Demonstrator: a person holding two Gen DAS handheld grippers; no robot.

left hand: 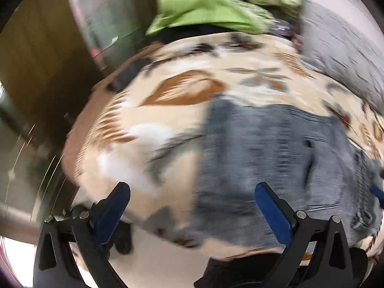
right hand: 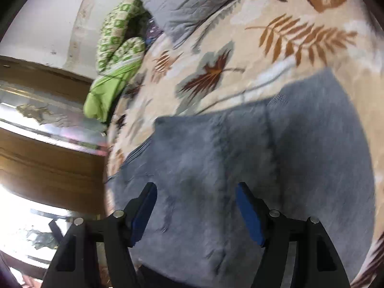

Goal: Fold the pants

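Grey-blue pants (left hand: 268, 151) lie spread on a cream bedspread with a leaf print (left hand: 148, 124). My left gripper (left hand: 192, 189) is open and empty, above the pants' left edge near the bed's front. In the right wrist view the pants (right hand: 252, 158) fill the lower middle, lying flat with a seam running down. My right gripper (right hand: 195, 189) is open and empty, just above the pants. Both views are blurred by motion.
A green patterned quilt (left hand: 216, 12) (right hand: 117, 55) is bunched at the bed's far end beside a grey quilt (left hand: 343, 52) (right hand: 189, 2). A wooden wardrobe (left hand: 36, 76) (right hand: 48, 163) stands left of the bed. Pale floor (left hand: 163, 271) shows below the bed's edge.
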